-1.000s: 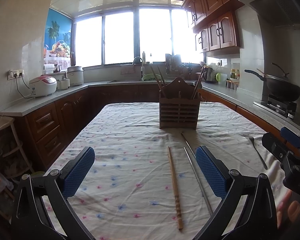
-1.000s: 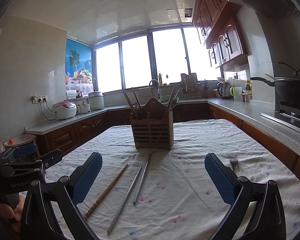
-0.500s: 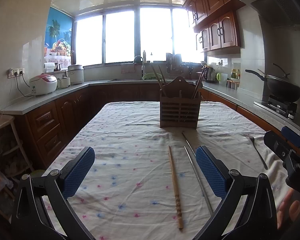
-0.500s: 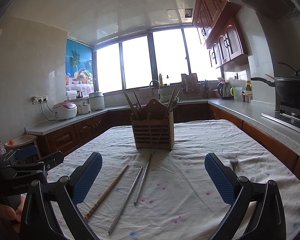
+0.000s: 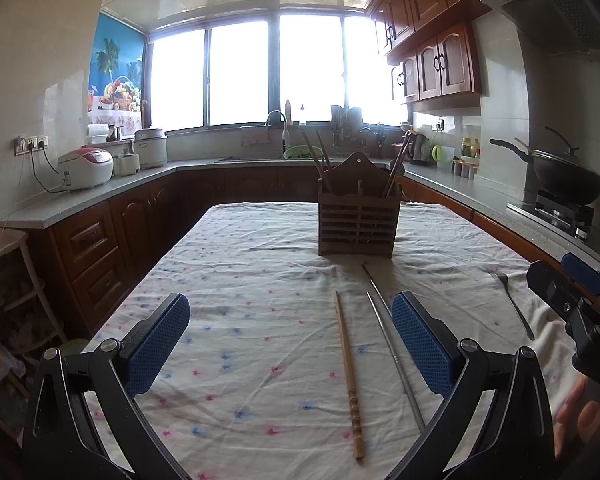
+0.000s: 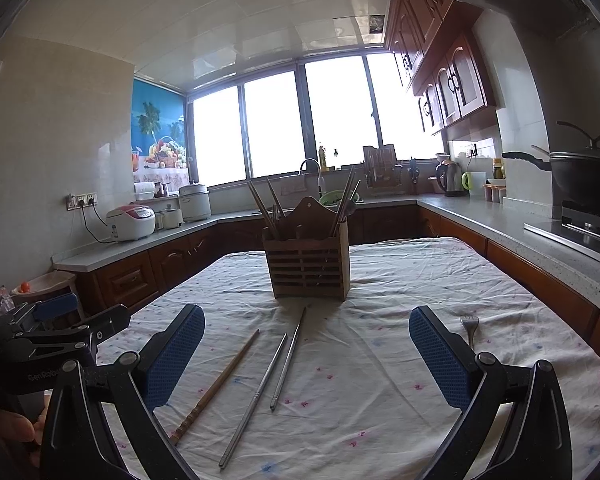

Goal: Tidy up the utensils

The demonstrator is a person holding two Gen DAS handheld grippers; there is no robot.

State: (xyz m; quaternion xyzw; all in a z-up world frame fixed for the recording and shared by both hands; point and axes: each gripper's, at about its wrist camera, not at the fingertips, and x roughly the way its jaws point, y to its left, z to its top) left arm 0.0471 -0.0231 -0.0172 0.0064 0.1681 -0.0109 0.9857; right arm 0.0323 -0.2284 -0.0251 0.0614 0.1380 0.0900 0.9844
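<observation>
A slatted wooden utensil holder (image 5: pixel 357 224) (image 6: pixel 308 266) stands mid-table with several chopsticks upright in it. On the cloth in front of it lie a wooden chopstick (image 5: pixel 349 376) (image 6: pixel 216 384) and two metal chopsticks (image 5: pixel 394 356) (image 6: pixel 288 356). A metal fork (image 5: pixel 514 304) (image 6: pixel 470 326) lies to the right. My left gripper (image 5: pixel 290 344) hovers open above the cloth, just left of the chopsticks. My right gripper (image 6: pixel 306 354) is open too, above the metal chopsticks, with the fork beside its right finger. Neither holds anything.
The table wears a white flowered cloth (image 5: pixel 260 288). Counters run around it, carrying rice cookers (image 5: pixel 86 168) at the left, a sink at the back and a wok (image 5: pixel 564 178) on the stove at the right. A wooden shelf (image 5: pixel 4 240) stands at the left.
Both views have shifted only slightly; the grippers stay open and the utensils lie where they were.
</observation>
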